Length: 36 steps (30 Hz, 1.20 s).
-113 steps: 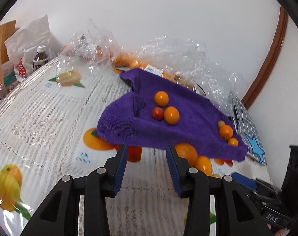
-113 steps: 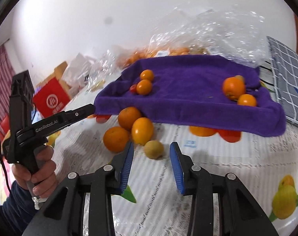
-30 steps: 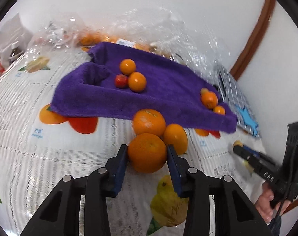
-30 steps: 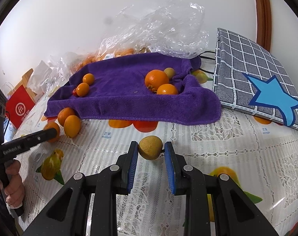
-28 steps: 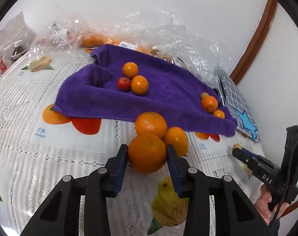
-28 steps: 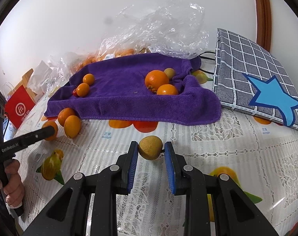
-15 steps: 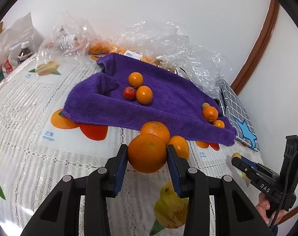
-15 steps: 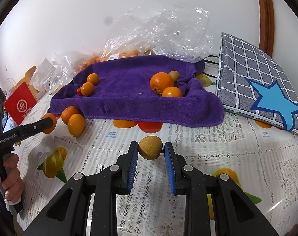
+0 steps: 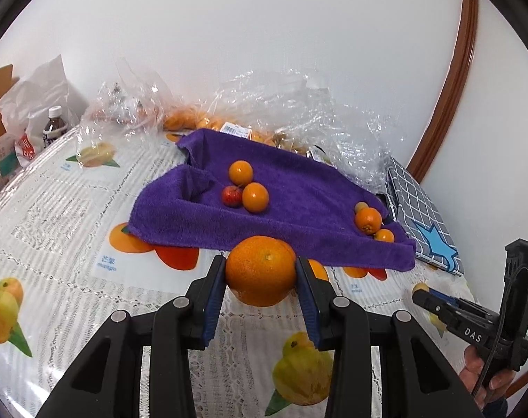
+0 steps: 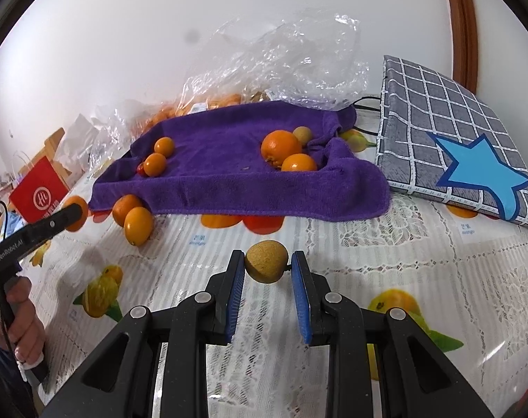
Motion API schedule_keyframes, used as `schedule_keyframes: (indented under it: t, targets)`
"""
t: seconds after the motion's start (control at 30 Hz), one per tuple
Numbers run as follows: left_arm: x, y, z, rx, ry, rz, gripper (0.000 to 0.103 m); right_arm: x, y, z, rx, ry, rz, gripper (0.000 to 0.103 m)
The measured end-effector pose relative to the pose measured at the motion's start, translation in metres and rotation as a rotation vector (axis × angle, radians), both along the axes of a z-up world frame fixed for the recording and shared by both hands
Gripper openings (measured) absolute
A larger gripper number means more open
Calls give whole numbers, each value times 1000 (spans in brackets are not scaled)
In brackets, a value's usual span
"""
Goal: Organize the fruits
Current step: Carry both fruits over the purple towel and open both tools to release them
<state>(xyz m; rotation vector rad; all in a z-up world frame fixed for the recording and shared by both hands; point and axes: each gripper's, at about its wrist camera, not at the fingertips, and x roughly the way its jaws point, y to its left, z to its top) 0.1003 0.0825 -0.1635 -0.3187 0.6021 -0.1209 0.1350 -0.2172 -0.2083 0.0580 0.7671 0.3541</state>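
Orange fruit, a large orange, clamped between the left gripper jaws, lifted just short of the purple towel. Small tan fruit pinched in the right gripper jaws, level, above the table, near the same towel's front edge.

Right tool body: "DAS", white letters.
Left tool body: "GenRobot.AI", white letters.
Tablecloth, near the table's right edge: "mango" under two small characters, too small to read.
Red bag, table's left edge: white round logo; characters below unreadable.
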Motion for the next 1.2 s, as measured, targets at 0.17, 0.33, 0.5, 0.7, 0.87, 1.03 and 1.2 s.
schedule_keyframes:
  t: [0.17,0.33,0.5,0.7,0.87,1.03,1.2]
  targets:
    - [-4,17,8,-103,-34,5,38,-2,3,10,44,9,19,27]
    - [2,33,26,-145,-71,9,38,0,5,29,44,-29,18,27]
    - [19,38,50,-121,-130,-16,38,15,9,48,83,-48,37,27]
    - [49,35,75,-82,-183,-38,38,42,24,66,80,-87,47,27]
    - [83,34,83,-18,-203,-41,38,67,37,79,72,-128,46,27]
    - [106,42,63,-14,-159,-33,38,91,48,84,80,-144,43,27]
    - [117,58,37,-11,-99,-7,38,109,52,62,108,-108,50,27]
